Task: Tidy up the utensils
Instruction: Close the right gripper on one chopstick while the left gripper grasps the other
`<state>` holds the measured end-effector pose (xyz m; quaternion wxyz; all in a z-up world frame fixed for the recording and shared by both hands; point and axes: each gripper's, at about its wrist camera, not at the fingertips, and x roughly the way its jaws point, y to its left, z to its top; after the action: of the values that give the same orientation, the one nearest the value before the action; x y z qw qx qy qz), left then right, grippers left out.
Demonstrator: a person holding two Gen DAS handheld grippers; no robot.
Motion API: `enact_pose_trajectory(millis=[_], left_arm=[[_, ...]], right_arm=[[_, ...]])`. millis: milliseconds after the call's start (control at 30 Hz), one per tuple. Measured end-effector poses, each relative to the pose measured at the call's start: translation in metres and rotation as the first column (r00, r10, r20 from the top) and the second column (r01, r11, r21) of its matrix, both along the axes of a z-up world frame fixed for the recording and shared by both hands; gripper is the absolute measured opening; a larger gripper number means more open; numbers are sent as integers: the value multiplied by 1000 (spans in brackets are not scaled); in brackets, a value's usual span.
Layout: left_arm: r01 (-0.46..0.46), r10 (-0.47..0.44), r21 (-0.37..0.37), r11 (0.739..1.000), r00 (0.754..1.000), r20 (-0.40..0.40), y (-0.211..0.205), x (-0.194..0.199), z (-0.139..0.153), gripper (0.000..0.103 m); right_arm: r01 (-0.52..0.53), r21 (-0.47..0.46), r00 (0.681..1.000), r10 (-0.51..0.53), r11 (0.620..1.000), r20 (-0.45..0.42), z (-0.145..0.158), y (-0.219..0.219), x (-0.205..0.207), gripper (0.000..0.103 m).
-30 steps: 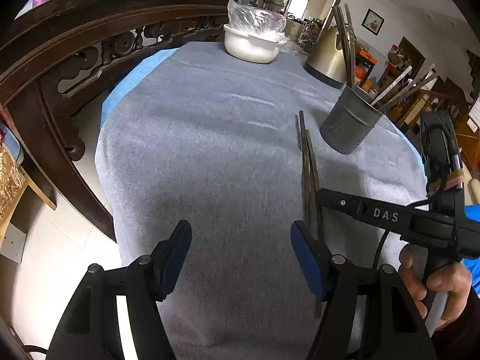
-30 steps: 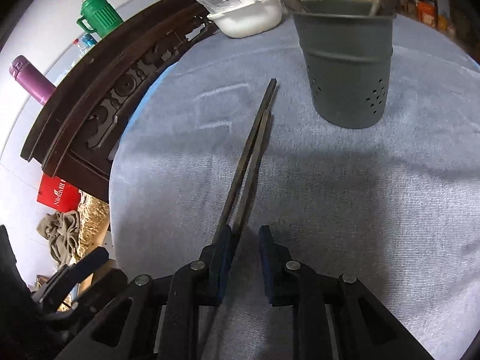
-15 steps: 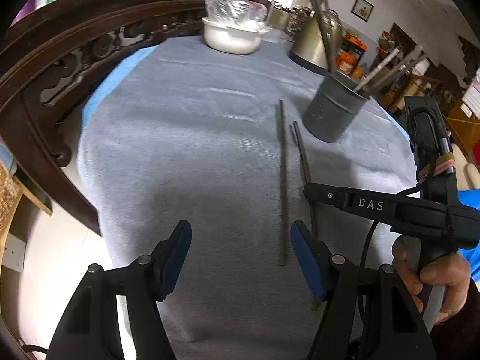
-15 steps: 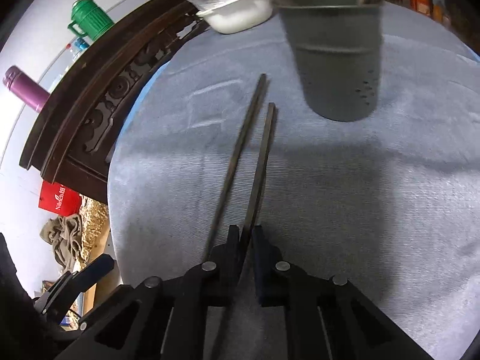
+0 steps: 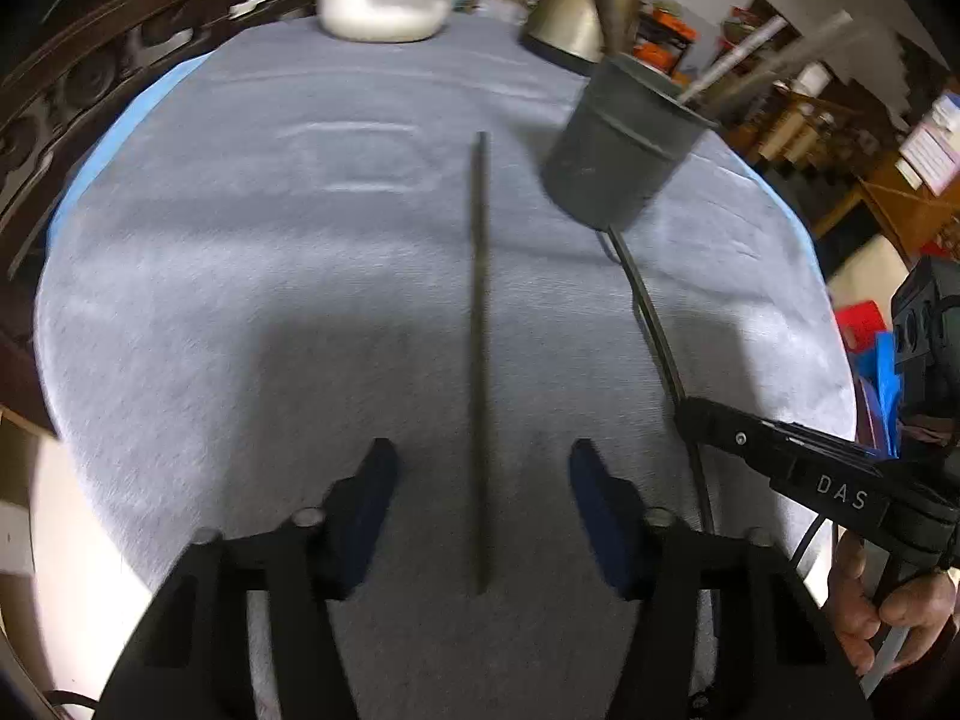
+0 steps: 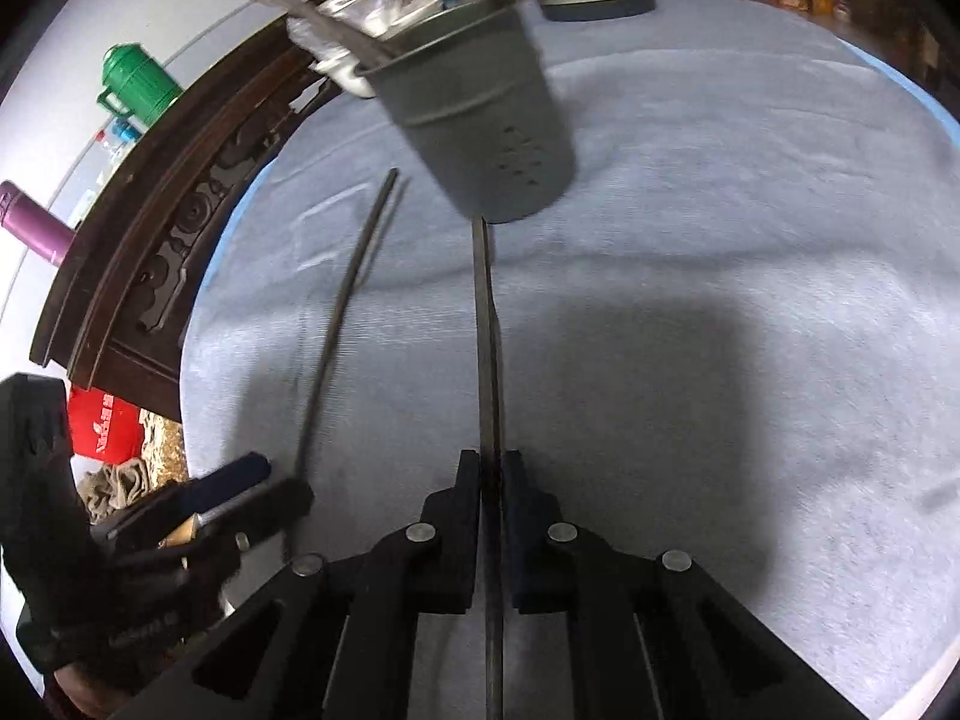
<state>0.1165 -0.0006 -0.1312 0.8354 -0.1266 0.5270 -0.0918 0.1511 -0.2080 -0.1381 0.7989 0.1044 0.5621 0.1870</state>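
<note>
Two dark chopsticks are in play on the grey cloth. One chopstick (image 5: pixel 480 324) lies flat, running between the fingers of my open left gripper (image 5: pixel 483 510); it also shows in the right wrist view (image 6: pixel 336 324). My right gripper (image 6: pixel 492 480) is shut on the other chopstick (image 6: pixel 487 324), whose tip points at the base of the grey perforated utensil holder (image 6: pixel 480 120). In the left wrist view that held chopstick (image 5: pixel 648 312) runs from the right gripper (image 5: pixel 690 414) up to the holder (image 5: pixel 618 156), which holds several utensils.
A white bowl (image 5: pixel 384 6) with plastic wrap and a brass kettle (image 5: pixel 576 6) stand at the table's far end. A carved dark wooden rail (image 6: pixel 150 240) borders the left side. A green jug (image 6: pixel 135 84) and purple bottle (image 6: pixel 33 228) stand beyond it.
My right gripper closed on one chopstick and swung it away from the other toward the holder. My left gripper moved right, so the lying chopstick now sits between its fingers.
</note>
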Motion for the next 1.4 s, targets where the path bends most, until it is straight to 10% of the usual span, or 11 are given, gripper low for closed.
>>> enact_pose_trajectory(millis=[233, 767, 967, 1100, 1400], left_arm=[[39, -39, 7, 999, 999, 15, -6, 5, -4, 7], [181, -184, -86, 980, 982, -39, -33, -22, -6, 7], [179, -179, -32, 983, 984, -5, -30, -8, 13, 35], [178, -178, -38, 983, 984, 22, -21, 16, 23, 35], [179, -200, -162, 970, 972, -124, -26, 59, -4, 35]], right_arm=[[64, 35, 998, -63, 997, -29, 0, -27, -4, 8], [69, 117, 998, -70, 991, -1, 13, -31, 3, 23], [72, 93, 996, -77, 993, 51, 22, -38, 18, 23], [48, 59, 998, -50, 997, 36, 20, -32, 35, 23], [-1, -9, 998, 0, 1000, -70, 6, -13, 59, 22]])
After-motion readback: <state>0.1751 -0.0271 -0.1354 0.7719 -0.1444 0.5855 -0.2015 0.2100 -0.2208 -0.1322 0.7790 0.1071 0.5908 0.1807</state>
